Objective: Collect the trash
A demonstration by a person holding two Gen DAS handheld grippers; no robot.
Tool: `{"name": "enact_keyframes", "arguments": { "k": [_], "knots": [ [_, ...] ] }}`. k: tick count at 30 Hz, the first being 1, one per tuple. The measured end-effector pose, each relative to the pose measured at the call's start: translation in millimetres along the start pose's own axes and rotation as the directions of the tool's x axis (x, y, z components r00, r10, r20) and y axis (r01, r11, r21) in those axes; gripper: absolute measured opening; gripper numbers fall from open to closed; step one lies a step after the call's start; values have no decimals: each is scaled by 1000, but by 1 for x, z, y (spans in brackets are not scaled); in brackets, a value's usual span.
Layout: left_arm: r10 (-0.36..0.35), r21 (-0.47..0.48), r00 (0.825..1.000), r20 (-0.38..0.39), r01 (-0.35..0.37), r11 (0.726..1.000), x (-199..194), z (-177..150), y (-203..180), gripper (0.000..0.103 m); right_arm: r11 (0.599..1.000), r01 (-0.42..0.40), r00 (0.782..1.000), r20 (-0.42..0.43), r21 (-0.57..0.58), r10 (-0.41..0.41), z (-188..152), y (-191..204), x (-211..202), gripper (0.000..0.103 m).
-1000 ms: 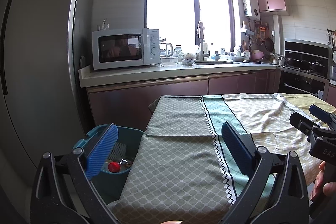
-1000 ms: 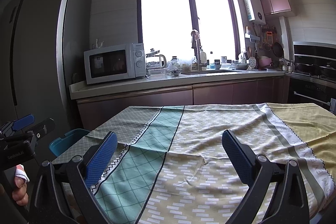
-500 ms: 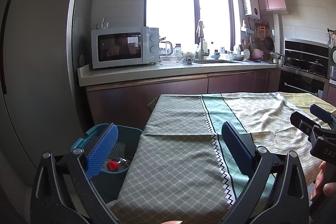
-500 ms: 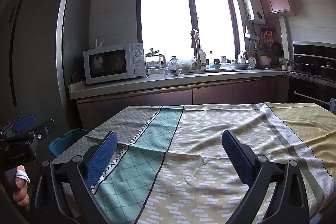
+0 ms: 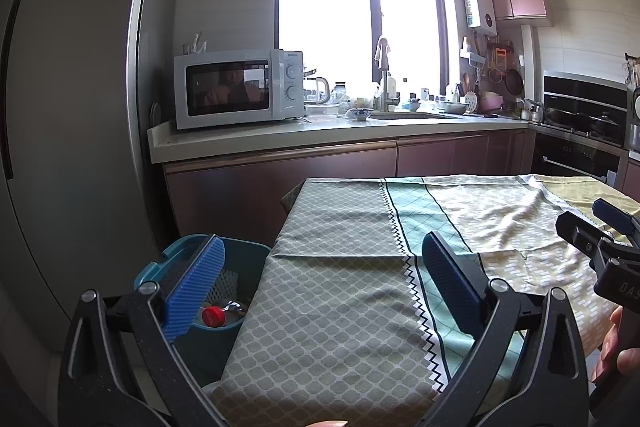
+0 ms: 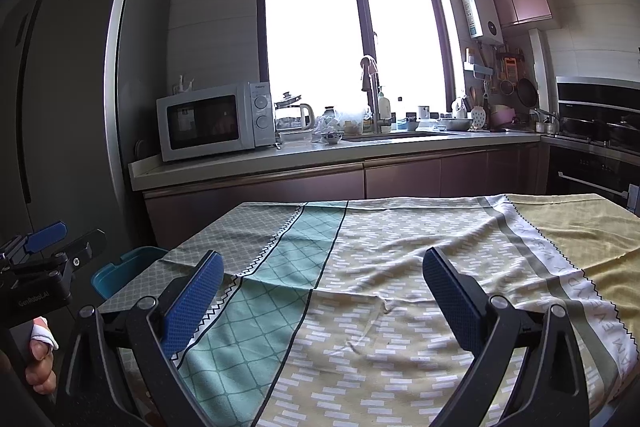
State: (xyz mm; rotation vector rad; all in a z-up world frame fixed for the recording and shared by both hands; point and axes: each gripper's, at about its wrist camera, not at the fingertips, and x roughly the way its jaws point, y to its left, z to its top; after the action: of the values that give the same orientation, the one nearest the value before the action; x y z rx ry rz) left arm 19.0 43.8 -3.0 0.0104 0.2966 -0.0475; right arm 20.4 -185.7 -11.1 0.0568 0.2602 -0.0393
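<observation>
A teal trash bin (image 5: 256, 254) stands on the floor at the table's left end, seen also in the right wrist view as the bin (image 6: 120, 269). Inside it lie a bottle with a red cap (image 5: 212, 315) and white foam netting (image 5: 228, 279). My left gripper (image 5: 320, 285) hovers open over the table's left end, its left finger above the bin, nothing held. My right gripper (image 6: 320, 299) is open above the cloth's middle, empty. Each gripper shows in the other's view: the right gripper (image 5: 600, 227) at the right edge, the left gripper (image 6: 52, 243) at the left edge.
A patterned cloth (image 6: 400, 267) covers the table (image 5: 340, 267). A tall grey fridge (image 5: 72, 107) stands left of the bin. Behind is a counter (image 5: 320, 131) with a microwave (image 5: 236, 87), sink and dishes; an oven (image 5: 580, 155) is at the right. A hand (image 6: 40, 359) grips the left tool.
The left wrist view has drifted slightly, so the bin and its contents sit a little further right. Both grippers stay open and empty.
</observation>
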Motion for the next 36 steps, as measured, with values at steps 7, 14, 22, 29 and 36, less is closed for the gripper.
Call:
{"name": "enact_keyframes", "arguments": {
  "k": [7, 14, 22, 29, 36],
  "knots": [
    [-2, 3, 1000, -1, 2, 1000, 2, 0, -5, 97, 1000, 3, 1000, 3, 7, -3, 1, -2, 0, 96],
    [-2, 4, 1000, -1, 2, 1000, 3, 1, -8, 97, 1000, 2, 1000, 6, 10, -2, 1, -3, -1, 96],
    [-7, 10, 1000, -5, 7, 1000, 5, 2, -11, 97, 1000, 6, 1000, 8, 16, -6, 1, -5, -1, 96],
    [-7, 10, 1000, -7, 7, 1000, 6, 2, -12, 97, 1000, 7, 1000, 8, 18, -7, 1, -7, -2, 96],
    [-9, 9, 1000, -8, 10, 1000, 7, 2, -13, 97, 1000, 5, 1000, 3, 21, -5, 1, -8, -1, 96]
  ]
}}
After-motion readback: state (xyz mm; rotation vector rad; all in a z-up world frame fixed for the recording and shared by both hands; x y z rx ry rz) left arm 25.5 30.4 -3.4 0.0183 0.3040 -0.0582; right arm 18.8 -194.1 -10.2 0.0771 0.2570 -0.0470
